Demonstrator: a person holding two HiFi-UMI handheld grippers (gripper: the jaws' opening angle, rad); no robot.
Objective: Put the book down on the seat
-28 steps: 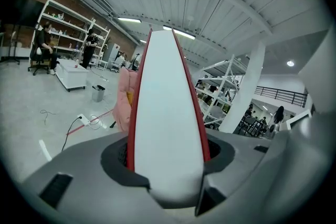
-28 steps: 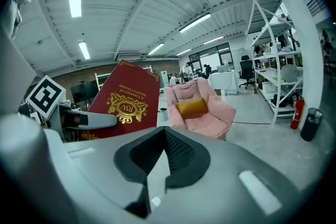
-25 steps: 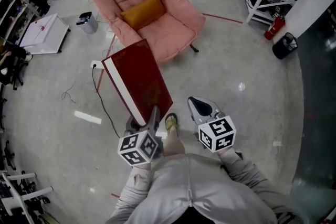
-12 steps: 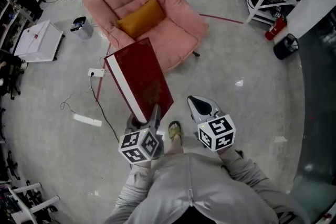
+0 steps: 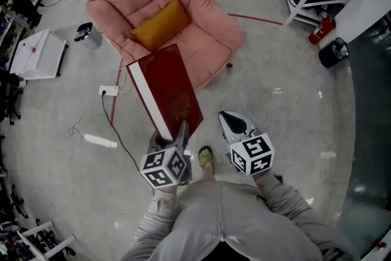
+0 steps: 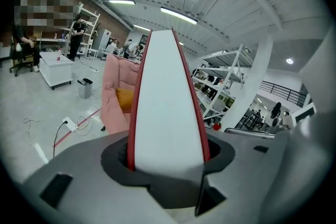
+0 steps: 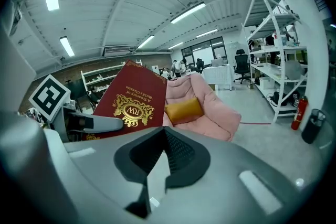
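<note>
Left tool [image 5: 170, 136] pinches the book [image 5: 166, 90] by its near end; we see its long axis pointing forward-up toward the chair [image 5: 201, 27]. Right tool [image 5: 234, 122] pressed together, empty.

**Gold print on a red cover**

Legible only on the book [image 7: 131, 107], up and to the left of the right claw [image 7: 164, 134], just beyond its tips. Stamped in gold at mid-cover: the monogram "RW" inside an ornate crest. Just above the crest, upside down as seen from the claw: "A Treasury of World Classics". More gold print nearer the claw, at the cover's lower left, too small to read. Far left of the claw, on a marker cube [image 7: 50, 96]: a black-and-white square code, no letters.
</note>
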